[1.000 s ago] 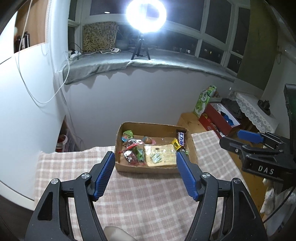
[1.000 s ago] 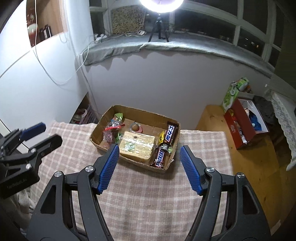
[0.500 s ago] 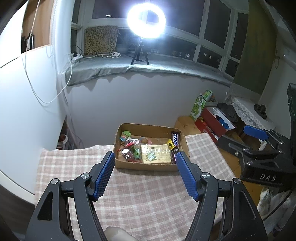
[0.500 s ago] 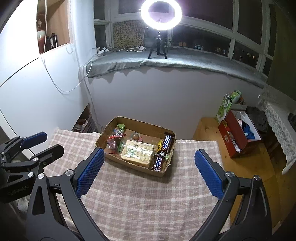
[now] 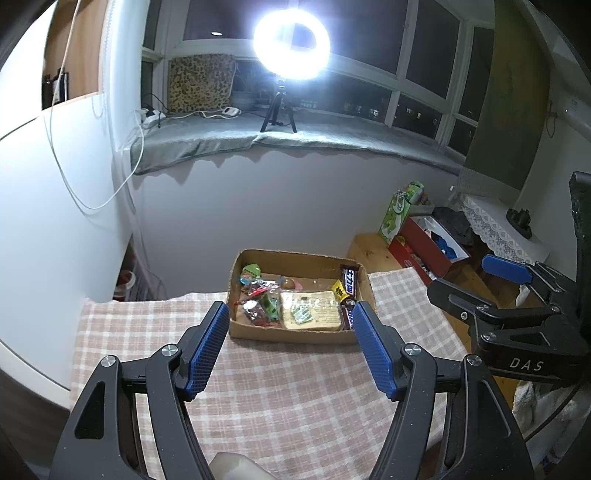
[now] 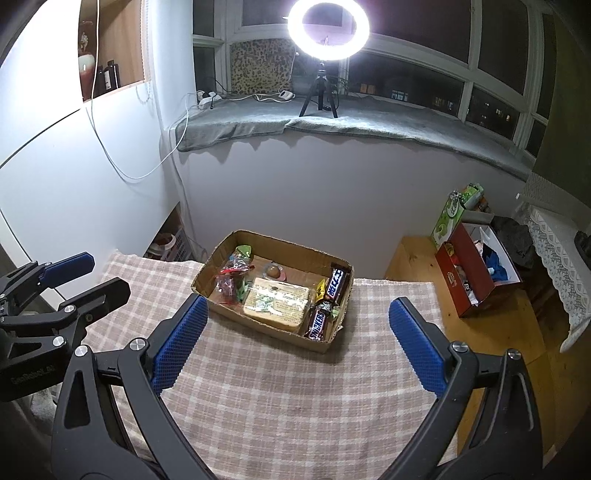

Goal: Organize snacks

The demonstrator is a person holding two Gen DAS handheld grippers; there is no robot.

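A shallow cardboard box point(image 5: 295, 334) point(image 6: 266, 325) sits at the far edge of a checked tablecloth. It holds a clear pack of biscuits point(image 5: 310, 314) point(image 6: 277, 308), Snickers bars point(image 5: 350, 279) point(image 6: 320, 321), a yellow sweet and several small wrapped candies point(image 5: 258, 299) point(image 6: 231, 280). My left gripper point(image 5: 290, 325) is open and empty, held back above the cloth, short of the box. My right gripper point(image 6: 299, 325) is open wide and empty, also short of the box. Each gripper shows at the side of the other's view.
The checked cloth point(image 5: 288, 398) point(image 6: 295, 406) covers the table up to me. Right of the table are a wooden stool point(image 6: 417, 258), a red box point(image 6: 476, 280) and a green carton point(image 6: 452, 218). A ring light point(image 6: 328, 27) glares from the window sill.
Both grippers have drawn back and up from the box, which now looks smaller. The right gripper's jaws have opened wider. The snacks have not moved.
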